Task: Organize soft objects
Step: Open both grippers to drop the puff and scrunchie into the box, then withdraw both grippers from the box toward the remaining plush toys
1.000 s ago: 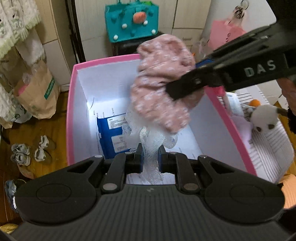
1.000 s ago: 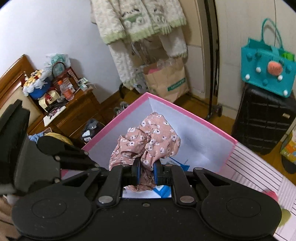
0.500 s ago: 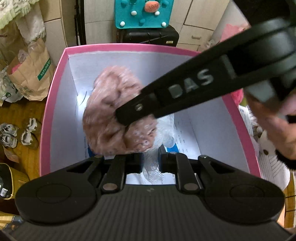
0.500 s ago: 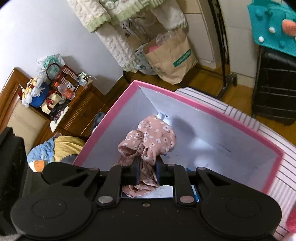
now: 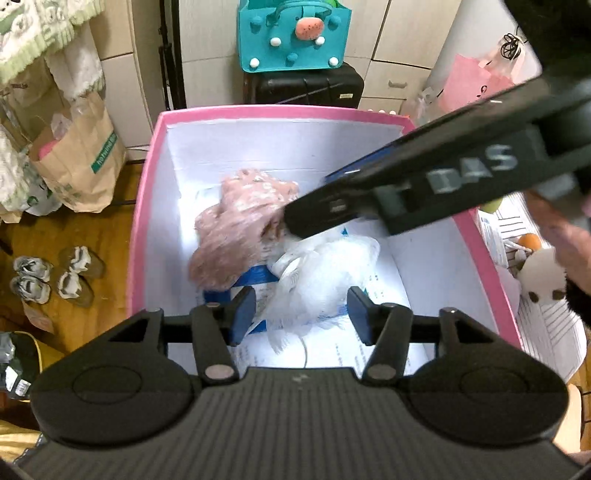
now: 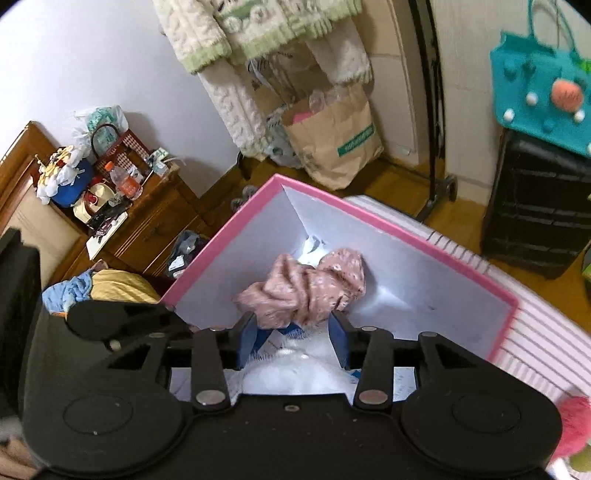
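A pink floral cloth [image 5: 236, 232] [image 6: 306, 288] lies crumpled inside the pink-rimmed white box [image 5: 144, 221] [image 6: 221, 243]. Beside it, nearer me, a white lace cloth [image 5: 321, 277] [image 6: 291, 373] rests on the box floor. My left gripper [image 5: 301, 310] hangs over the lace with its jaws opening, and the pads are off the fabric. My right gripper [image 6: 293, 339] also has its jaws opening, with the floral cloth loose just beyond its blue pads. In the left wrist view the right gripper [image 5: 317, 210] reaches in from the right above the box.
A blue-and-white packet [image 5: 255, 275] lies under the cloths. A white plush toy [image 5: 539, 273] sits right of the box on striped bedding [image 6: 535, 332]. A paper bag [image 5: 81, 158], a teal felt bag [image 5: 291, 35] on a black suitcase [image 5: 303, 86] and slippers [image 5: 51, 277] stand on the wooden floor.
Both grippers have opened and let go. The floral cloth and the white lace have dropped from mid-air onto the box floor. Both views now sit closer over the box.
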Demonstrator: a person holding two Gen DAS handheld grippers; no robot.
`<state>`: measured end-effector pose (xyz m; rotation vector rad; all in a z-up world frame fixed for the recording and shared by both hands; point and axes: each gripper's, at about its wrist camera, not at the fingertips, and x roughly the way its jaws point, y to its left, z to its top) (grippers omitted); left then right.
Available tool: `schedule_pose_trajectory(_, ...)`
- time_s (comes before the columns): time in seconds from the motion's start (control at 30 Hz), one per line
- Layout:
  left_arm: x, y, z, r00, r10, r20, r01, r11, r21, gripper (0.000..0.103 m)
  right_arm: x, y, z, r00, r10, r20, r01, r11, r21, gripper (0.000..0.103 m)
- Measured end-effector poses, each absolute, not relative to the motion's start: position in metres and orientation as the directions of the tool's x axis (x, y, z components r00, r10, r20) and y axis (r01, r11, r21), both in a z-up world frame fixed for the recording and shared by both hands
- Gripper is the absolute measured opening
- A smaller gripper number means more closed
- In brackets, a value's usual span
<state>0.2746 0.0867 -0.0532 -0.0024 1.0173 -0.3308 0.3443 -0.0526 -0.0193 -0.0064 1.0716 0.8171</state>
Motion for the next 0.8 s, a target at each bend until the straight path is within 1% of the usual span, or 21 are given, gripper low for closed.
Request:
schedule_pose_trajectory(0.13,0.261,0.09,-0.043,0.48,-0.295,-0.826,0.285,0.943,-0.171,0.055,0.324,-0.068,-0.003,0.272,0.593,-0.758,-0.603,0.719,0.346,0.049)
schedule_pose_trajectory(0.27,0.249,0.091,-0.031,0.521,-0.269,-0.81,0.295,0.947,-0.125,0.058,0.302,-0.081,0.01,0.323,0.578,-0.749,-0.611,0.732,0.302,0.049)
schedule_pose_trajectory(0.47,0.23,0.094,-0.012,0.554,-0.263,-0.79,0.301,0.948,-0.104,0.06,0.265,-0.097,0.03,0.376,0.572,-0.729,-0.622,0.739,0.259,0.049)
schedule_pose_trajectory(0.6,0.216,0.094,-0.001,0.559,-0.271,-0.784,0.312,0.944,-0.104,0.062,0.241,-0.103,0.042,0.401,0.567,-0.72,-0.633,0.739,0.23,0.05)
schedule_pose_trajectory(0.8,0.195,0.095,0.007,0.557,-0.257,-0.789,0.305,0.948,-0.094,0.062,0.208,-0.108,0.059,0.411,0.566,-0.715,-0.661,0.725,0.193,0.052)
